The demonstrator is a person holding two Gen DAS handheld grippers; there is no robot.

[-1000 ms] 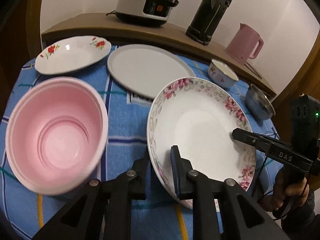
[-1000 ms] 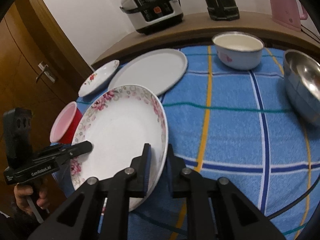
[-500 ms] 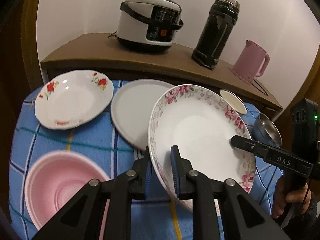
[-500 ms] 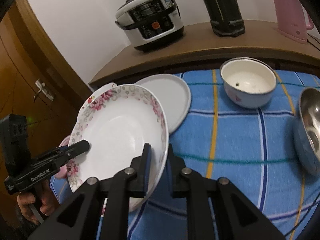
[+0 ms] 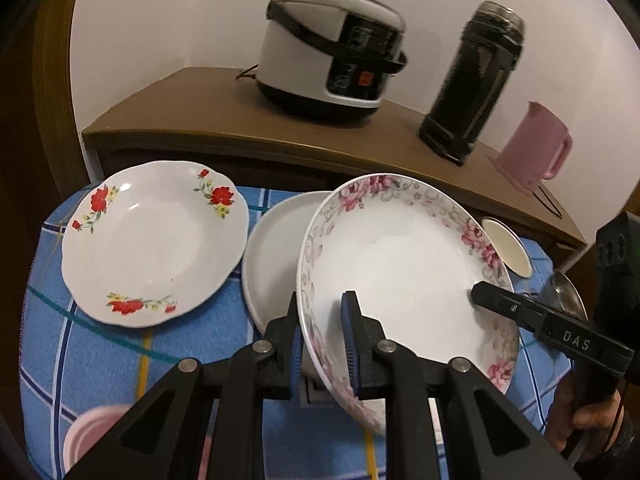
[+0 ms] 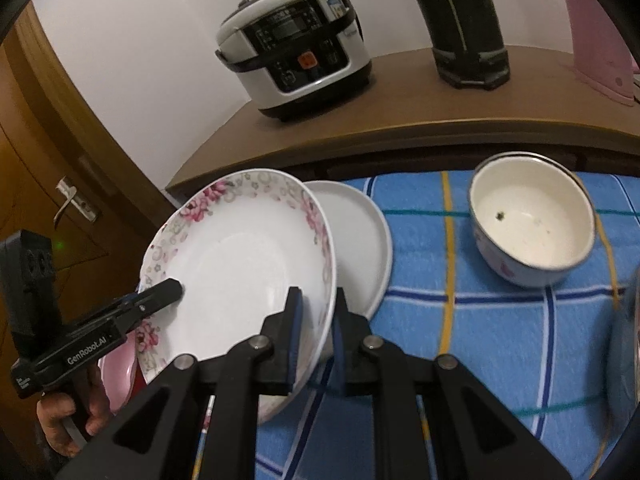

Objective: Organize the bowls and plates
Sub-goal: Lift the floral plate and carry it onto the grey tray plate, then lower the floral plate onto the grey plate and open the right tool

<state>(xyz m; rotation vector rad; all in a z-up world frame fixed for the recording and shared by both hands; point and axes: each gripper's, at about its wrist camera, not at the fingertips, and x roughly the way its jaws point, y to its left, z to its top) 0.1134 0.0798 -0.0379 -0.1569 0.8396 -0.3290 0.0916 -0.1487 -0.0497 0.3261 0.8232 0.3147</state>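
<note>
Both grippers hold one pink-flowered plate (image 5: 404, 276) in the air, tilted, over the blue checked tablecloth. My left gripper (image 5: 324, 344) is shut on its near rim; my right gripper (image 6: 316, 328) is shut on the opposite rim, where the plate (image 6: 244, 264) also shows. A plain white plate (image 5: 272, 256) lies on the cloth just behind and partly under it, also seen in the right wrist view (image 6: 360, 236). A red-flowered plate (image 5: 156, 240) lies at the left. A pink bowl (image 5: 92, 448) peeks at the lower left.
A small white bowl (image 6: 532, 232) stands on the cloth to the right, with a steel bowl (image 5: 568, 300) beyond it. On the wooden sideboard (image 5: 240, 120) behind stand a rice cooker (image 5: 332, 48), a black thermos (image 5: 476, 84) and a pink kettle (image 5: 532, 148).
Both grippers have carried the pink-flowered plate up and towards the back of the table, over the plain white plate. The pink bowl has dropped to the frame's lower edge.
</note>
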